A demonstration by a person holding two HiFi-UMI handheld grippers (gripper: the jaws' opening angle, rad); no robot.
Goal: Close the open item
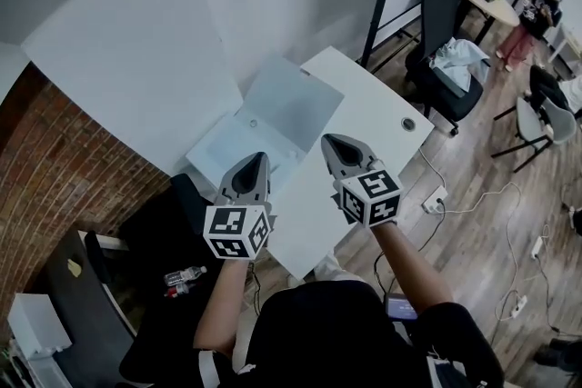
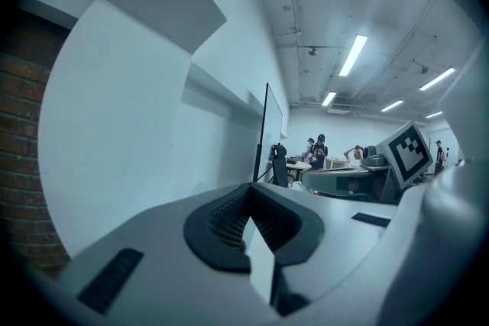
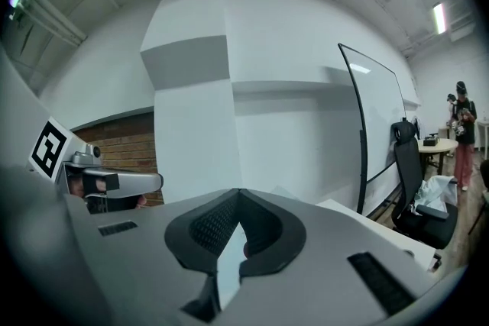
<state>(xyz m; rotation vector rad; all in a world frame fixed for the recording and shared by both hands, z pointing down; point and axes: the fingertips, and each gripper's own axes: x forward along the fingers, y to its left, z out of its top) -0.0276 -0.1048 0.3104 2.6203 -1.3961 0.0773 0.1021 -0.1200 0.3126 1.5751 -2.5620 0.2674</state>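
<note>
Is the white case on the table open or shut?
Open: the case has its lid tilted up off its base.

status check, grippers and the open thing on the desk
Left gripper shut, empty; right gripper shut, empty. Laptop on the white table, lid up, neither gripper touching it. Nothing seen blocking the lid.

White worktop [image 1: 377, 104], pale blue-grey open item [image 1: 273, 118]. Grey left gripper [image 1: 260, 159] and right gripper [image 1: 329, 143], black-and-white square markers. Red brick wall [image 1: 55, 168]. Black chair [image 1: 441, 32].
</note>
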